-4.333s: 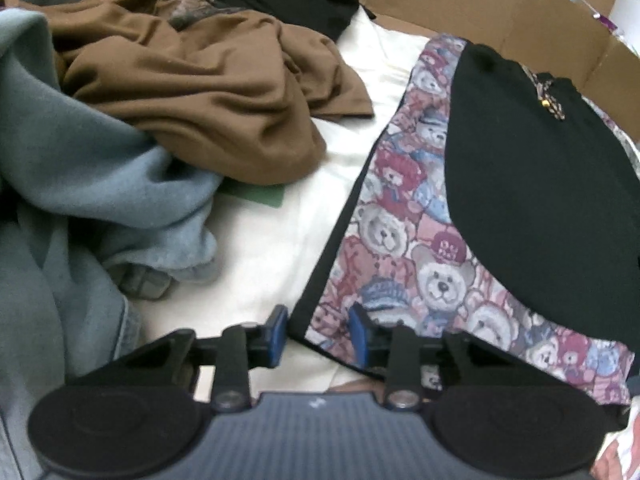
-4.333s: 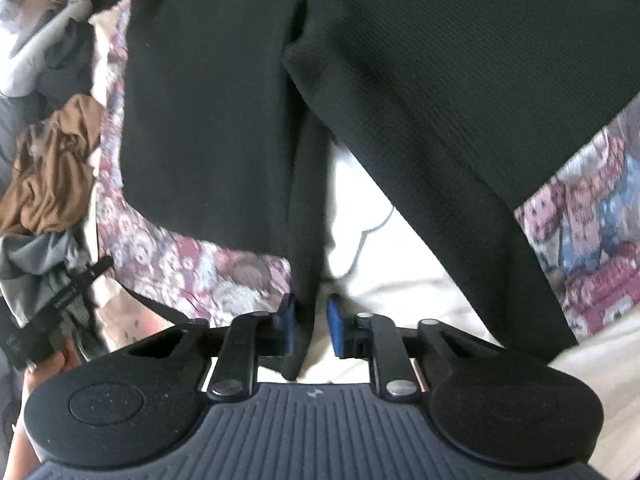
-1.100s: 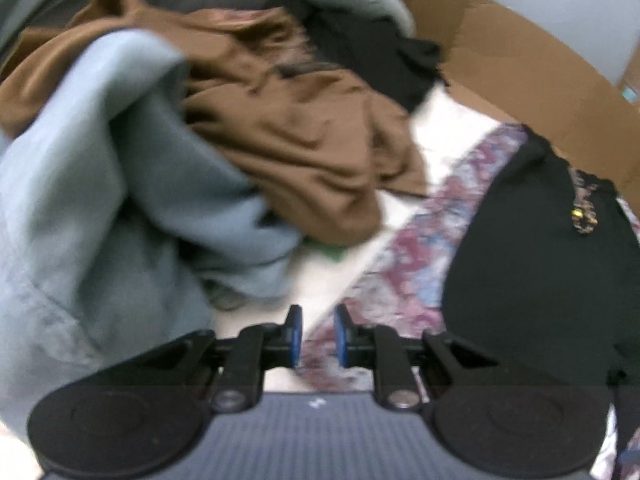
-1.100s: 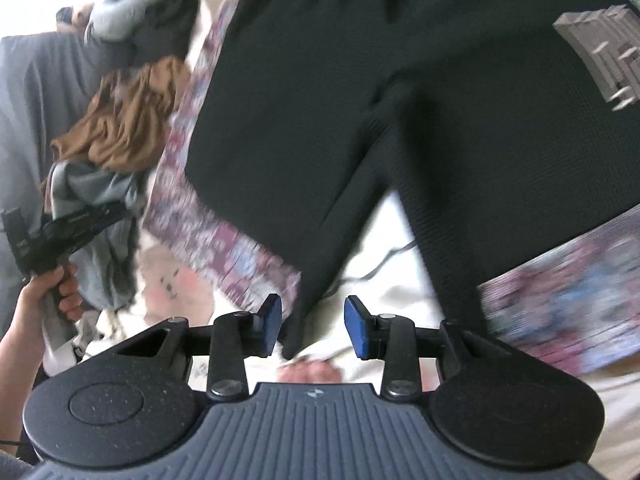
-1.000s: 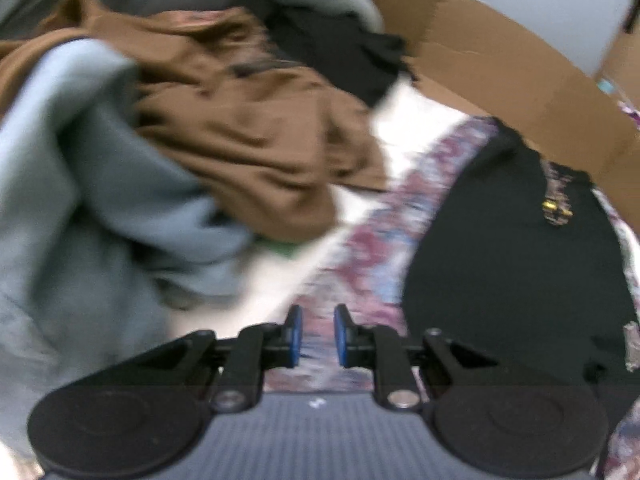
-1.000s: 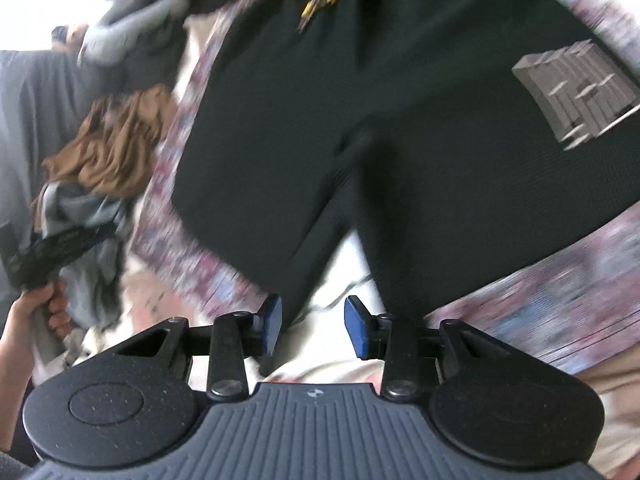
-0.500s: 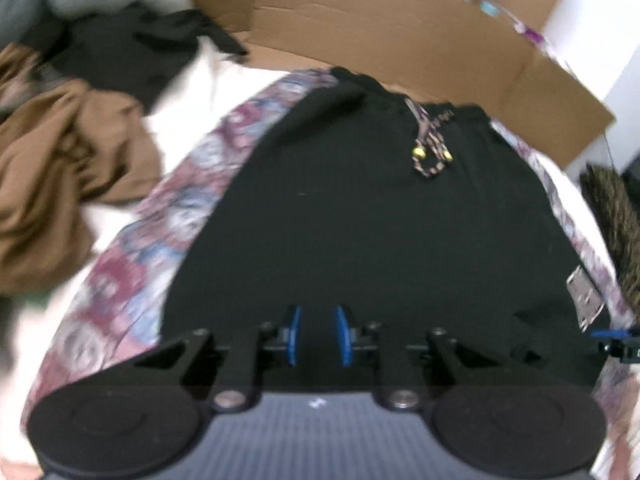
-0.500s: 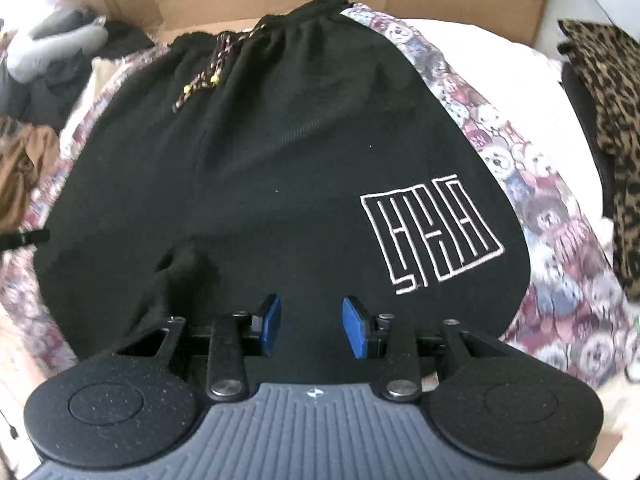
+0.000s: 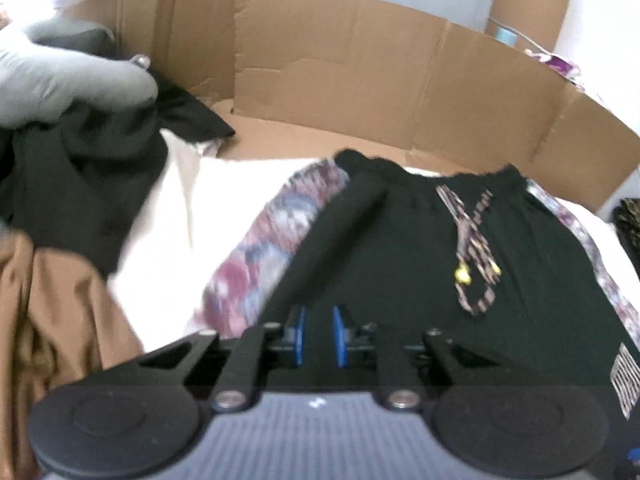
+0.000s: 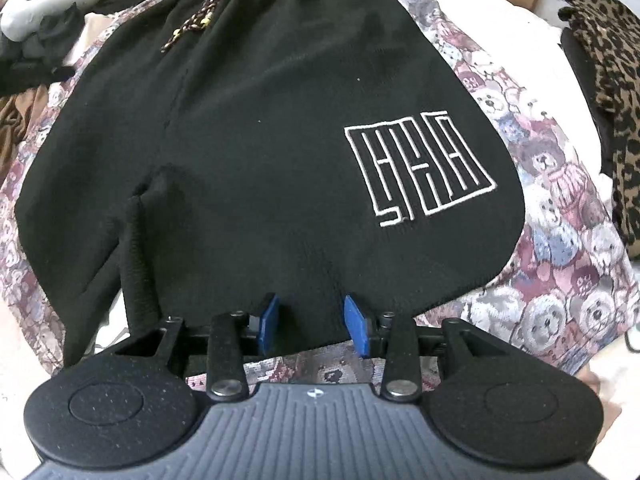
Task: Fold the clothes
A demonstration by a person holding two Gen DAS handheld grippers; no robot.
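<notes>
On the teddy-bear print blanket (image 10: 560, 216) the black shorts (image 10: 260, 132) lie spread flat, waistband toward the cardboard wall (image 9: 360, 80), the patterned drawstring (image 9: 476, 248) on top and a white line logo (image 10: 420, 168) on one leg. A brown garment (image 9: 52, 320), a black garment (image 9: 80, 168) and a grey one (image 9: 60, 76) are heaped to the left; leopard-print fabric (image 10: 600, 60) lies at the right edge. The left gripper (image 9: 318, 336) hangs over the shorts' left side, jaws narrow and just closing further, gripping nothing visible. The right gripper (image 10: 312, 320) stands parted over the hem. A second ago the left view faced the heap; four seconds ago the shorts were rumpled.
</notes>
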